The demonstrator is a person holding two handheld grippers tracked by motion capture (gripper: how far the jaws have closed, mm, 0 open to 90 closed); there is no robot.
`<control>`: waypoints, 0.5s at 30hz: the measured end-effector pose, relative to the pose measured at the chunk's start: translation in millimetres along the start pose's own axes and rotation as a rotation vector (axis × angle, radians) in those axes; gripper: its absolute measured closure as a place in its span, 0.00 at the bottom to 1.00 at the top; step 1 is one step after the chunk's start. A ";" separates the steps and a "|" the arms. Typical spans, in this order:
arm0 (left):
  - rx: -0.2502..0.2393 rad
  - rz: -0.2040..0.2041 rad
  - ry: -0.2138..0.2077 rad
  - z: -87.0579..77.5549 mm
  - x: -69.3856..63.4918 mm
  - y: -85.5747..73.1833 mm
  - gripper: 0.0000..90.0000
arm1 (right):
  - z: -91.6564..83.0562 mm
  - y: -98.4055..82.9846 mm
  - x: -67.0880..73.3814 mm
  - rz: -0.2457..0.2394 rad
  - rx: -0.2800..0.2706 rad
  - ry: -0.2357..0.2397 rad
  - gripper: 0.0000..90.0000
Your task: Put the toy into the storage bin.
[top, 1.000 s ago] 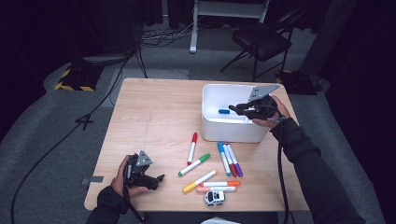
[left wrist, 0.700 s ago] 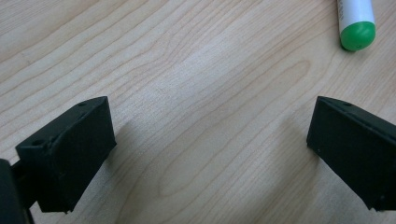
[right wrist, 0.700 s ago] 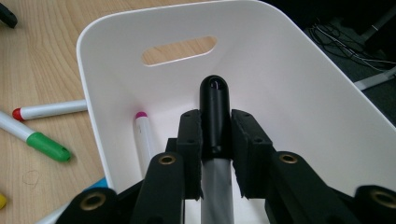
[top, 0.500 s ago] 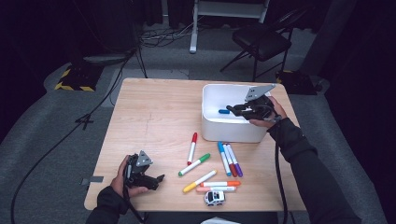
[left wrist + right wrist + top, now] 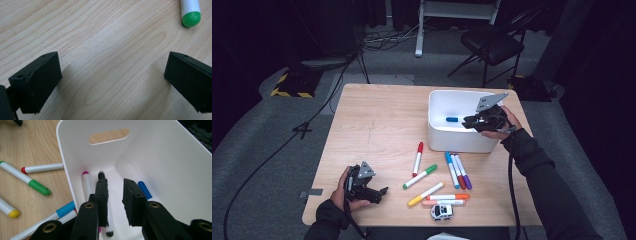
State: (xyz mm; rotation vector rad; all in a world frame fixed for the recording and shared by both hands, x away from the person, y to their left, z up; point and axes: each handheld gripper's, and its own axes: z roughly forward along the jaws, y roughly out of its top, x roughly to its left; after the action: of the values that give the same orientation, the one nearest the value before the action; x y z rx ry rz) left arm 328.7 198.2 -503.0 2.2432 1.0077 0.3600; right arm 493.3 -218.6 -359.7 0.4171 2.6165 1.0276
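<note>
My right gripper [image 5: 467,121] hangs inside the white bin [image 5: 437,97], held over its right rim. In the right gripper view its jaws [image 5: 115,185] stand almost together, a narrow slit between them with nothing in it. On the bin floor below lie a black marker [image 5: 109,230], a pink-capped marker [image 5: 87,182] and a blue marker [image 5: 144,190]. My left gripper [image 5: 382,192] rests near the table's front left corner. Its jaws [image 5: 112,60] are wide open over bare wood, and a green marker end [image 5: 191,15] lies beyond them.
Loose markers lie in front of the bin: red [image 5: 417,158], green [image 5: 420,176], yellow [image 5: 426,194], orange [image 5: 447,197], and a blue, red and purple trio [image 5: 458,171]. A small toy car [image 5: 442,211] sits at the front edge. A chair [image 5: 492,45] stands behind the table.
</note>
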 end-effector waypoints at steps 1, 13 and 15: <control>-0.001 0.000 0.001 0.1 0.0 0.0 0.02 | -1.2 -1.0 1.8 0.010 -0.002 0.001 0.80; 0.000 0.000 -0.001 0.0 0.0 0.0 0.01 | -37.0 -13.4 17.4 0.061 -0.183 -0.039 0.62; 0.000 0.001 0.000 0.0 0.0 0.1 0.02 | -45.4 -18.7 25.2 0.064 -0.213 -0.038 0.59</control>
State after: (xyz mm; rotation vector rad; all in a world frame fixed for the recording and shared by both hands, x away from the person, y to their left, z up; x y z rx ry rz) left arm 328.8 198.2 -502.9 2.2435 1.0073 0.3608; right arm 450.2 -250.0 -345.2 0.4664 2.4414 1.2904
